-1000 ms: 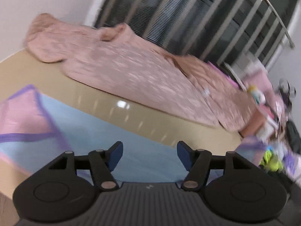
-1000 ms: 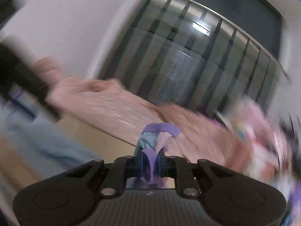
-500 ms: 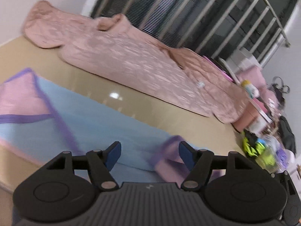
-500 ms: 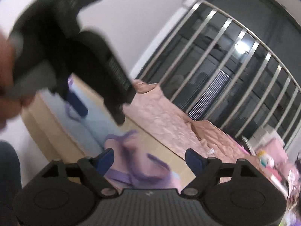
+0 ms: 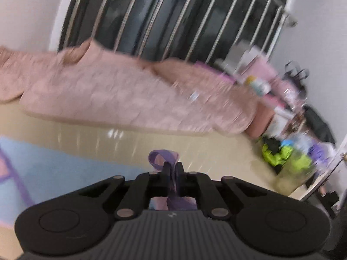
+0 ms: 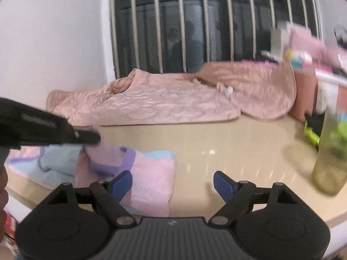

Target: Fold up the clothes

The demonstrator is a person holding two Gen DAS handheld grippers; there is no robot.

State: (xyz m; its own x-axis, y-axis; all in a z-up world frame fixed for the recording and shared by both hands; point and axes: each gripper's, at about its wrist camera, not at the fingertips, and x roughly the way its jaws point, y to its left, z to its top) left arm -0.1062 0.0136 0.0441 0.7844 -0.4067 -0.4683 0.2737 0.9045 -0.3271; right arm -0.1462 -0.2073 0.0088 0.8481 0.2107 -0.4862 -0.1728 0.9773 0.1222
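A light blue and pink garment with purple trim (image 6: 149,173) lies partly folded on the beige table (image 6: 227,151). My left gripper (image 5: 172,169) is shut on the garment's purple-trimmed edge (image 5: 162,158); the blue part (image 5: 54,164) spreads to its left. In the right wrist view the left gripper (image 6: 93,138) comes in from the left and holds the cloth. My right gripper (image 6: 172,183) is open and empty, just above the table, with the pink fold at its left finger.
A pink quilted garment (image 6: 151,99) lies along the back of the table, also in the left wrist view (image 5: 121,95). A greenish bottle (image 6: 329,156) stands at the right. Clutter and a neon-yellow item (image 5: 279,153) sit beyond the table's right end. A barred window (image 5: 173,17) is behind.
My right gripper opened and let go of the purple-trimmed cloth, then drew back. My left gripper, open a second ago, closed on the purple-trimmed edge.
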